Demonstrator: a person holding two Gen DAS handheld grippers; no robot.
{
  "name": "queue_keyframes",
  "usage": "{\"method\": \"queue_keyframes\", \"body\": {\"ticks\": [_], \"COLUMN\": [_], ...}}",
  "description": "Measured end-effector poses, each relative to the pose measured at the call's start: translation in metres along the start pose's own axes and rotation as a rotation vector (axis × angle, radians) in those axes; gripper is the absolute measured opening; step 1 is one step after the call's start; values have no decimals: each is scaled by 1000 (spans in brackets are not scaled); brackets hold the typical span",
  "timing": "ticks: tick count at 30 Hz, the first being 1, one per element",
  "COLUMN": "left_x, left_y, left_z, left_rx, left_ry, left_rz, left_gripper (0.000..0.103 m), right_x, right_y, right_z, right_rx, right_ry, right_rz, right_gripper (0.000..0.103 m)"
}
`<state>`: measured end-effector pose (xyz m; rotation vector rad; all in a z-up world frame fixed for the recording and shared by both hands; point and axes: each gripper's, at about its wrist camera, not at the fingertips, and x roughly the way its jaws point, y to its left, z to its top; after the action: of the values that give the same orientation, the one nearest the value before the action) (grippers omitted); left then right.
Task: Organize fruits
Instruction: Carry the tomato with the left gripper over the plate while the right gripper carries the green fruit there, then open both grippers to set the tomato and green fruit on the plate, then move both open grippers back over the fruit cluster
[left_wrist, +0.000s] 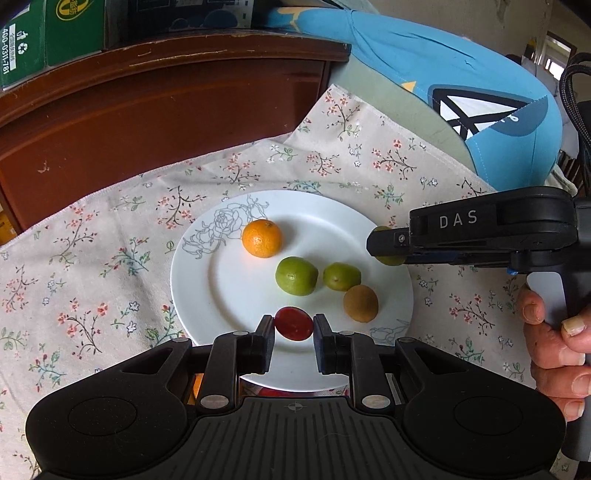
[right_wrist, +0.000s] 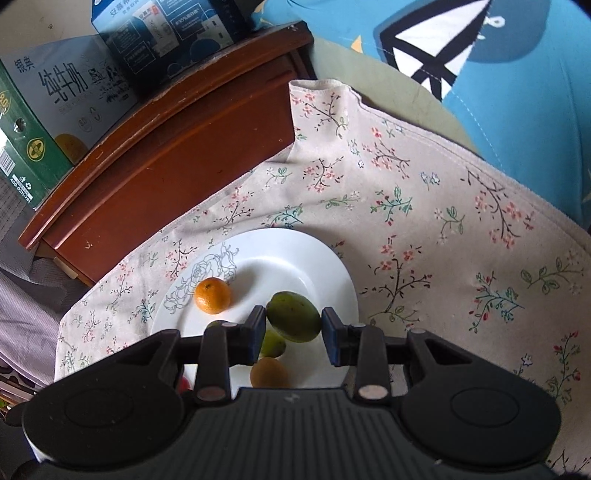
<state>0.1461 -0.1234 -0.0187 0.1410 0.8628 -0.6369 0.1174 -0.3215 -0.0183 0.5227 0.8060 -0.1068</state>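
Fruit sits on a white plate (left_wrist: 192, 280) laid on a flowered cloth (left_wrist: 92, 258), and both grippers work over it.

Left gripper (left_wrist: 293, 326): its fingers stand on either side of a red fruit (left_wrist: 293, 324), which lies at the plate's near edge right between the tips. The pads look to be touching the fruit's two sides, though whether they press it I cannot tell. Ahead of the tips and slightly left is an orange (left_wrist: 262, 238), next to the rose drawing on the plate. Closer, just ahead and to the right, lie two green fruits: a larger one (left_wrist: 296, 276) and a smaller one (left_wrist: 341, 277) beside it. A brown kiwi (left_wrist: 361, 303) rests right of the tips, near the small green fruit.

Right gripper (right_wrist: 293, 328): seen from the left wrist camera it reaches in from the right (left_wrist: 384, 245) over the plate's far-right rim, gripped by a hand (left_wrist: 554, 339). In its own view a big green fruit (right_wrist: 293, 316) lies between the fingers. The left finger (right_wrist: 255, 332) is at the fruit's side; the right finger (right_wrist: 334, 336) shows a thin gap, so the jaws are apart and not clamped. Ahead and left of the tips is the orange (right_wrist: 212, 295). Below the tips, nearer the gripper body, are a small green fruit (right_wrist: 272, 343) and the kiwi (right_wrist: 269, 373), partly hidden by the left finger.

Beyond the cloth, to the far left of both grippers, stands a brown wooden cabinet (left_wrist: 147, 122) with cartons (right_wrist: 74, 96) on top; a blue cushion (left_wrist: 461, 74) lies far right.
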Motion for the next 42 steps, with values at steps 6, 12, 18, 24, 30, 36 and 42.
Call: {"method": "queue_keyframes", "body": {"ticks": [6,12,18,24,30,36,42], "left_x": [1,-6,-13,-17,-20,-29,-38], "left_y": [-3,-6,-8,-9,-4,-2,-2], "left_z": [0,0,5,5,-1,-7,-11], "left_rx": [-2,-5,-19,-16,-45,-54,-69], "left_ry": [-6,-34,-46,-17,21,26,31], "left_rz": [-3,42,94,167,226,255,272], "left_gripper": [23,64,89,91,92,92,92], "right_x": [7,1,-3,-4,-9,-20,-29], "right_y": [-3,-2,5,7,11,20,22], "right_z": [-1,1,1,1,-4,-12,-20], "right_rx": [25,25,-4,-14,-34,-80,-82], "right_ry": [6,-29,-49,-47,-45,-50,-50], "right_rz": [2,16,24,20,15,4,1], "right_gripper": [35,36,44,48,55,61,64]}}
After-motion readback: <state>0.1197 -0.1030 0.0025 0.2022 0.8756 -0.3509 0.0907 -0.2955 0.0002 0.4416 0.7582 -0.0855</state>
